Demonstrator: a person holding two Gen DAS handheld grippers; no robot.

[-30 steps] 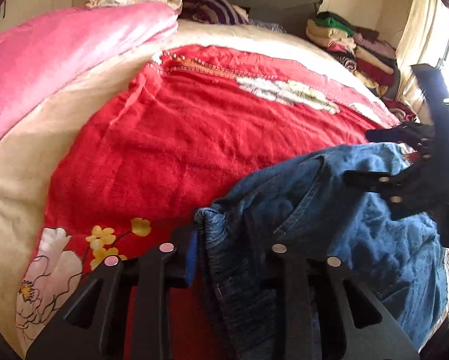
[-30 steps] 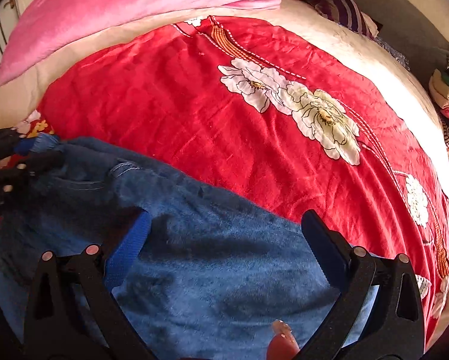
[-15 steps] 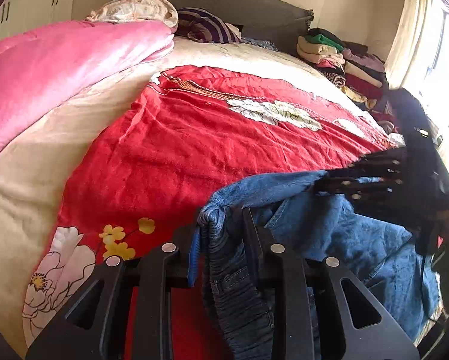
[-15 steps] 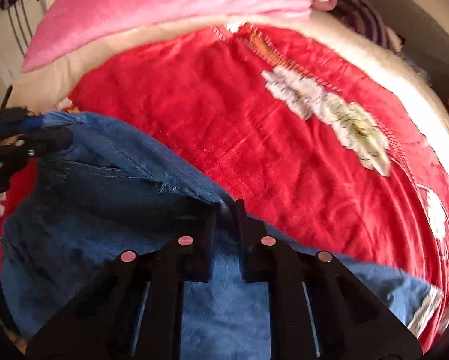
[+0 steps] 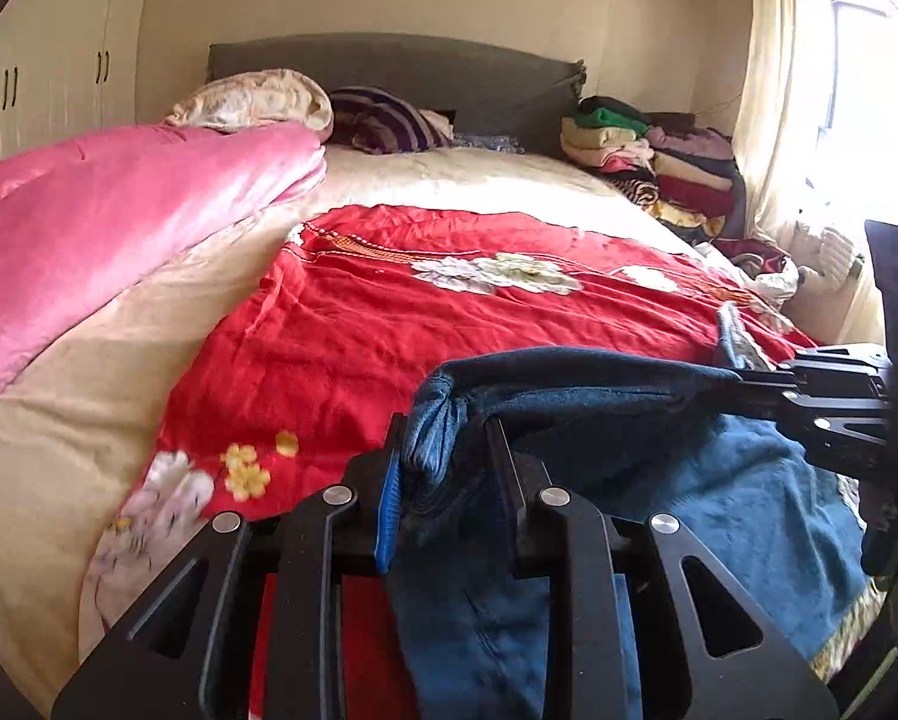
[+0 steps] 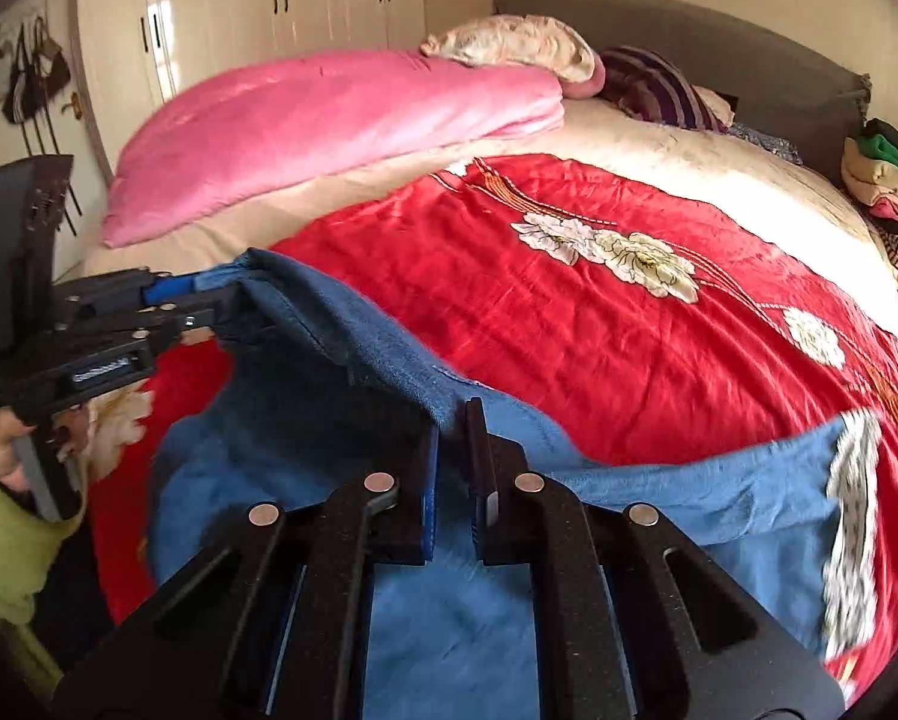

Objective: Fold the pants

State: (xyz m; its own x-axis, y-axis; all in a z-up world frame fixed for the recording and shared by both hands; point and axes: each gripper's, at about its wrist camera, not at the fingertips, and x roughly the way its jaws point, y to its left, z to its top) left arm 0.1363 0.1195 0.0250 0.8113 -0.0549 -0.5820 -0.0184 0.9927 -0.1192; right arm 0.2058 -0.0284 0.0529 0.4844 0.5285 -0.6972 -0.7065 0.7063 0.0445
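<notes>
the pants (image 6: 389, 618), blue denim with a soft napped inner face, hang over the near edge of the red floral bedspread (image 6: 598, 330); one edge is lifted off it and stretched taut as a ridge between the two tongs. left tongs (image 5: 443, 468) are clamped on a thick bunched corner; right tongs (image 6: 451, 420) have just closed and pinch a thin fold. the ridge runs across the near side of the bedspread, so the coming fold would likely carry it toward the bedspread's far side, both hands equally placed.
</notes>
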